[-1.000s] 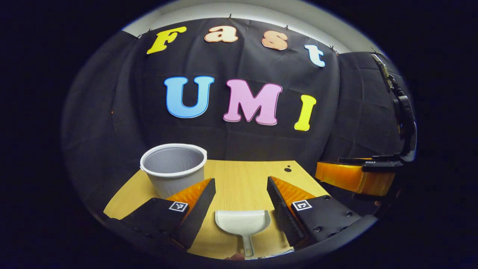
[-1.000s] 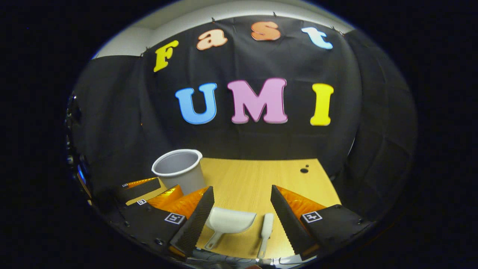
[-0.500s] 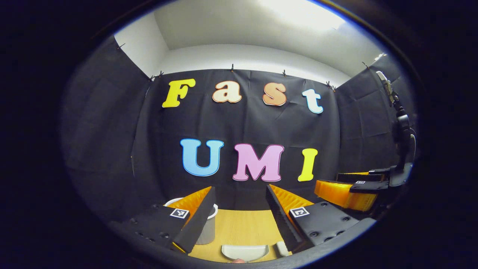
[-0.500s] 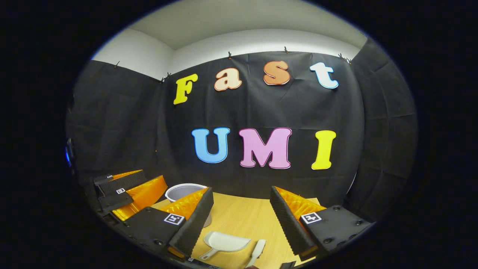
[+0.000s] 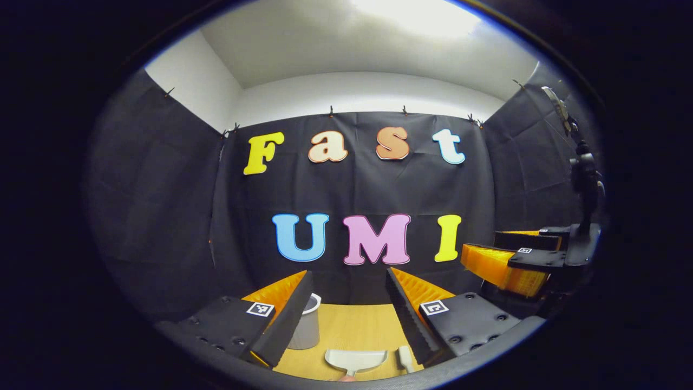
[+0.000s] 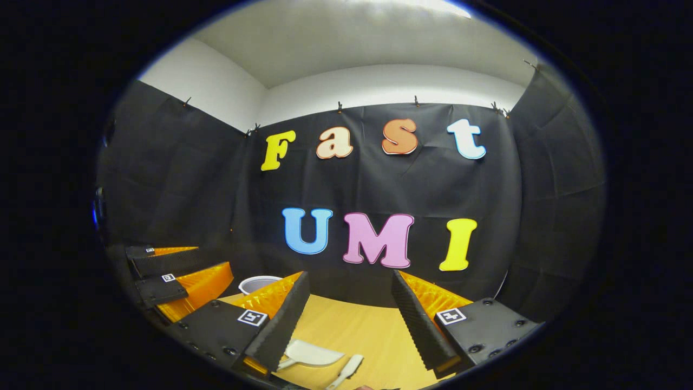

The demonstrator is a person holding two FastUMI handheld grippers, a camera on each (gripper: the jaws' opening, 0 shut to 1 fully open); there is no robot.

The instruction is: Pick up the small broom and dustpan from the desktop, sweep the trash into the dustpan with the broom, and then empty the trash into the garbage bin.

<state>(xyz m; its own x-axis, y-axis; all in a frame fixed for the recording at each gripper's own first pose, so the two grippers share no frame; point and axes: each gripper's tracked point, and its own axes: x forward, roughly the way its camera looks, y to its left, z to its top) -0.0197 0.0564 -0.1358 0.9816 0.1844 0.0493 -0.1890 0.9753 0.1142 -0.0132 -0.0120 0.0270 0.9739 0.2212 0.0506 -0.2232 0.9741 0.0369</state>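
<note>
Both grippers' jaws gape empty above dustpan (image 5: 355, 358) and broom (image 6: 346, 369); bin (image 5: 306, 328) beside.

Over the last second I have tilted both grippers upward, so the wooden surface (image 5: 346, 327) has sunk to a thin strip low in both views and the ceiling now shows above the cloth. In the left gripper view the garbage bin (image 5: 307, 327) has dropped behind my left finger, and the dustpan (image 5: 354, 358) and small broom (image 5: 405, 357) sit at the very bottom. In the right gripper view the left gripper (image 6: 178, 273) has risen higher at the left edge.
</note>
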